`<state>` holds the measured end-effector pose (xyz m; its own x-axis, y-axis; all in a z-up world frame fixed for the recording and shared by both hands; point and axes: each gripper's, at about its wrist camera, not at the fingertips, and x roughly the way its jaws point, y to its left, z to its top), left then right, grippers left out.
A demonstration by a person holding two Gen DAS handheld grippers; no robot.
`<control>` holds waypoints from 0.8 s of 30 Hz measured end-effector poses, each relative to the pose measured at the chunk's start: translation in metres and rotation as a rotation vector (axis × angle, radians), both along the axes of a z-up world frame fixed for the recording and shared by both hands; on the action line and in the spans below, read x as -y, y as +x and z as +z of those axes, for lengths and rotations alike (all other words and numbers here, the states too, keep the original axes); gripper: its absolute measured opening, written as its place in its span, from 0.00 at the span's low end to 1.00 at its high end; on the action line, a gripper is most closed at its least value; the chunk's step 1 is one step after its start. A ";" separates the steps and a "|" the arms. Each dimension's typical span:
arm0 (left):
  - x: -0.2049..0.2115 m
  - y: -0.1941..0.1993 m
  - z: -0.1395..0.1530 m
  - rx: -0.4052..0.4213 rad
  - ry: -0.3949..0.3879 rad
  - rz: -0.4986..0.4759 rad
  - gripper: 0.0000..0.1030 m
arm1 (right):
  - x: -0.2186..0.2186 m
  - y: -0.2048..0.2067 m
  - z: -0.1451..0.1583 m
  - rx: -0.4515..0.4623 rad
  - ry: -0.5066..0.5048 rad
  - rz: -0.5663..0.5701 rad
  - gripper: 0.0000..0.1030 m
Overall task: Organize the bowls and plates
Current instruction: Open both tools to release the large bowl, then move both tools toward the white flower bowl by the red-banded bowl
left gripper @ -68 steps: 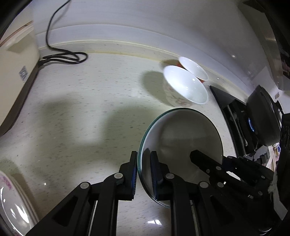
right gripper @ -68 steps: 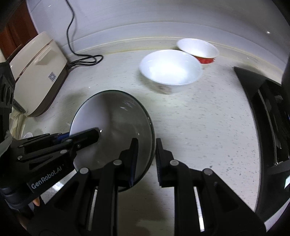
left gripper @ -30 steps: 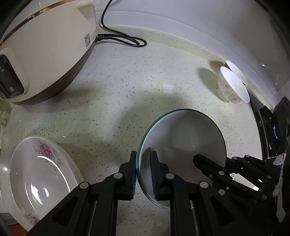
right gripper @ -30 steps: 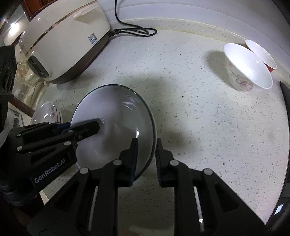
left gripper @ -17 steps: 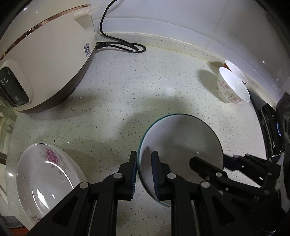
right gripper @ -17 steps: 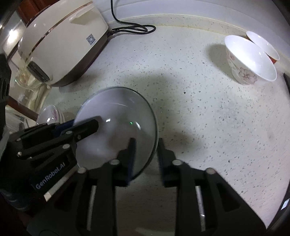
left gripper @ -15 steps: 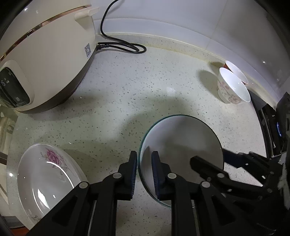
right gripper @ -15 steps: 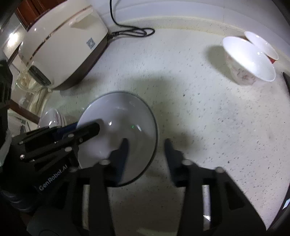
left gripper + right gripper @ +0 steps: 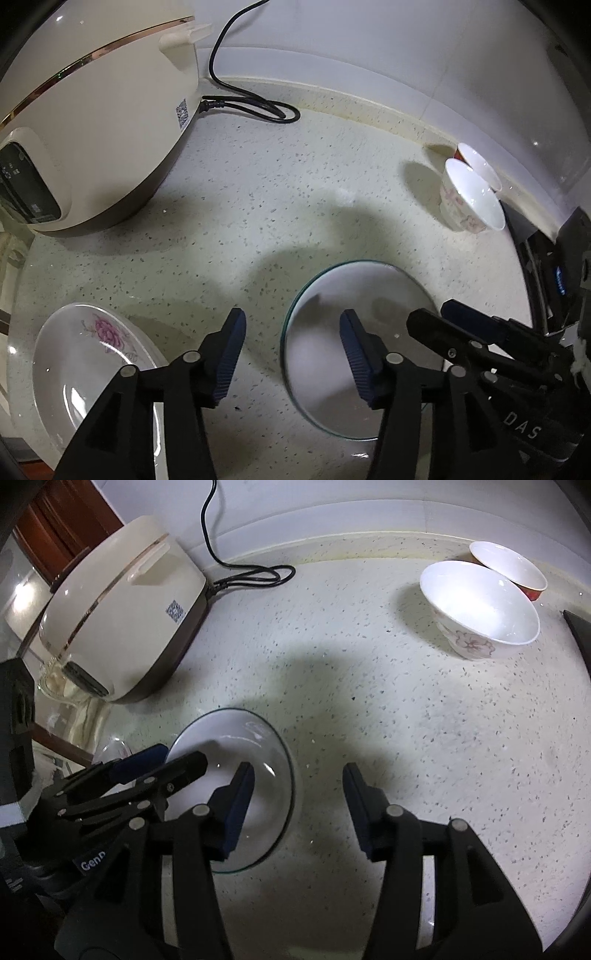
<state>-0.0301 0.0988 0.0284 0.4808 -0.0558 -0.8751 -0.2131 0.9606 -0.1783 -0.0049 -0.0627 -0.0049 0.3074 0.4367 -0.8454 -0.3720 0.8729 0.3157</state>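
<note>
The left gripper (image 9: 291,343) stands spread; its jaws have just been opening, and the left rim of the glass plate (image 9: 354,332) lies between them with neither pad pressing on it. The right gripper (image 9: 298,801) is spread too, having also just let go, and the plate's right rim sits loose between its jaws. The glass plate looks set down flat on the tabletop (image 9: 258,221), so the step in hand reads as the release.

To finish it well, each gripper should lift straight back along its own line and keep the jaws wide until the rim is clear. The inner finger of each hangs over the plate, and a sideways pull could catch the edge and skid or tip the glass.

Just to the left of the left gripper lies the flowered plate (image 9: 85,354), near the tabletop's edge. Stacking the two plates seems the likely next move, and glass on glazed china will slide easily.

Far ahead and to the right stand the flowered bowl (image 9: 480,609) and the red-sided bowl (image 9: 509,568), touching or nearly so. Ahead to the left sits the rice cooker (image 9: 85,129) with its cord (image 9: 255,107).
</note>
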 end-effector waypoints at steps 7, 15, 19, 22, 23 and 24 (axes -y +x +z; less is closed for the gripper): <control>-0.006 0.008 0.028 0.120 -0.079 0.013 0.72 | 0.030 0.011 0.011 0.033 0.066 -0.084 0.58; 0.026 0.051 0.023 0.084 -0.216 -0.039 0.74 | 0.084 0.031 0.000 -0.024 0.030 -0.230 0.59; 0.050 0.080 0.018 0.033 -0.274 -0.086 0.74 | 0.111 0.044 0.002 -0.037 0.045 -0.298 0.59; 0.062 0.107 0.016 -0.002 -0.306 -0.091 0.74 | 0.127 0.059 0.001 -0.053 0.056 -0.352 0.59; 0.065 0.117 0.016 -0.010 -0.314 -0.090 0.74 | 0.133 0.062 0.001 -0.056 0.061 -0.363 0.59; 0.069 0.126 0.017 -0.012 -0.321 -0.090 0.74 | 0.136 0.067 0.002 -0.059 0.067 -0.378 0.59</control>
<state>0.0961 0.0303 0.0450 0.4511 -0.3715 -0.8115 -0.1338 0.8709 -0.4730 0.0624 -0.1987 -0.0030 0.4091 0.3570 -0.8397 -0.0072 0.9215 0.3883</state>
